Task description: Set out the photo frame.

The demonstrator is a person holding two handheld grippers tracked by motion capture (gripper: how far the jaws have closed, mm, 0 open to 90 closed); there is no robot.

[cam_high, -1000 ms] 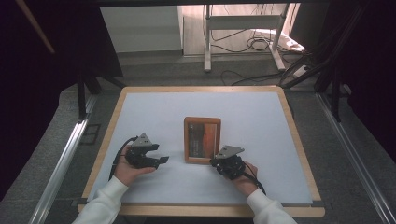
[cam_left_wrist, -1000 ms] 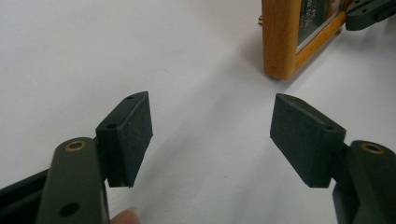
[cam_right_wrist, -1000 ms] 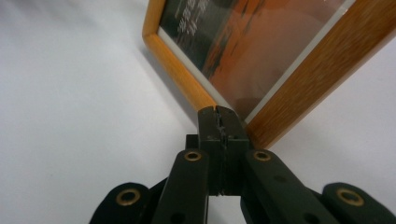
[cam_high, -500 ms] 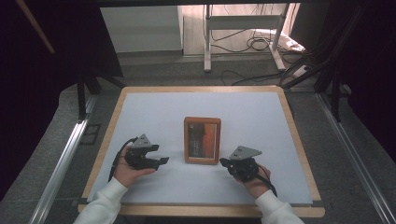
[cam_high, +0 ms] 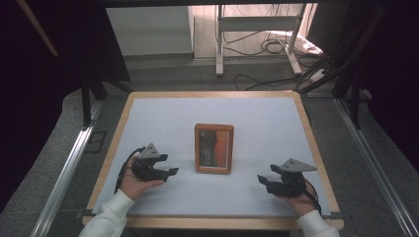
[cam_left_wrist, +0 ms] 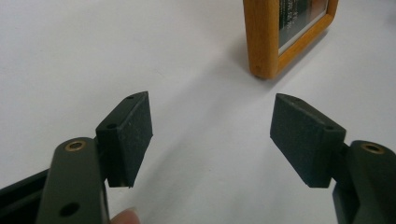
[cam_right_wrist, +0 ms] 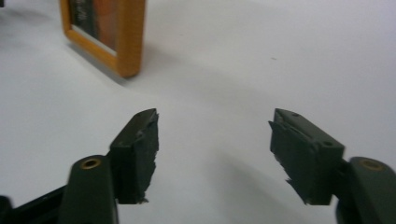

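A wooden picture frame (cam_high: 214, 148) with a dark and orange picture lies flat in the middle of the white table top (cam_high: 257, 118). My left gripper (cam_high: 170, 172) rests on the table to the frame's left, open, its jaws pointing at the frame's near left corner (cam_left_wrist: 261, 51). Over at the near right sits my right gripper (cam_high: 261, 179), open too, a hand's width from the frame's near right corner (cam_right_wrist: 128, 51). Nothing lies between either pair of pads (cam_left_wrist: 130, 130) (cam_right_wrist: 140, 149).
The table has a raised wooden rim (cam_high: 212, 94). Beyond its far edge stand a white metal stand (cam_high: 257, 29) and loose cables (cam_high: 267, 47) on the floor. Aluminium rails (cam_high: 64, 173) run along both sides.
My right gripper has drawn back from the frame's near right corner, down and to the right toward the table's near right. The left gripper and the frame stay put.
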